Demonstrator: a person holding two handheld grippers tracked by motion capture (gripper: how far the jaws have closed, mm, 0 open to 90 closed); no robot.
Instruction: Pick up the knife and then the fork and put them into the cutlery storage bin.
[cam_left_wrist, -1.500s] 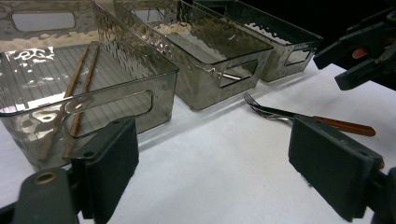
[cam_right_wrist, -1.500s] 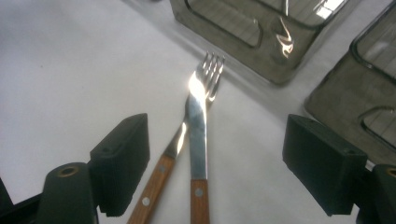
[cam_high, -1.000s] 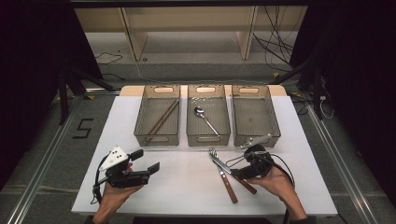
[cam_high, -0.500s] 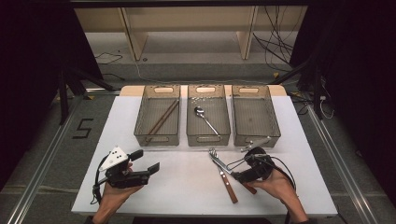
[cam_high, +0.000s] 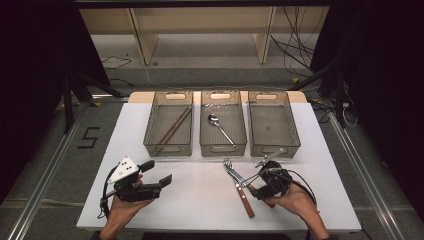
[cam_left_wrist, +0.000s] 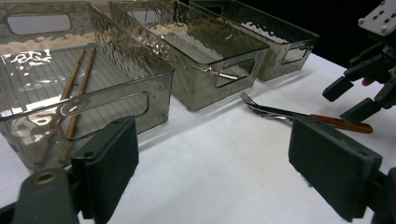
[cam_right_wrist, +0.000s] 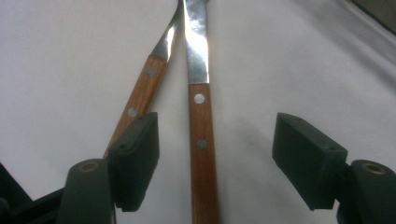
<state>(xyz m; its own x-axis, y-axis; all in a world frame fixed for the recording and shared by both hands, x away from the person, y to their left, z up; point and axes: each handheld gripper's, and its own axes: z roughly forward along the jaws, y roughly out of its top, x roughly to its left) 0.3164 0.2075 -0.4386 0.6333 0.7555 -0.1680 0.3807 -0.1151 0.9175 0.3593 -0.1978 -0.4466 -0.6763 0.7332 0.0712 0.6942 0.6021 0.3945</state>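
While closing, jaws straddle one wooden-handled utensil (cam_right_wrist: 201, 135) — seemingly untouched.

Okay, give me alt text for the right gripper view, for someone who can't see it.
Two wooden-handled utensils lie side by side on a white table, one handle running up between the right tool's two open black jaws, the other passing behind one jaw. Their steel shafts converge toward the top edge.
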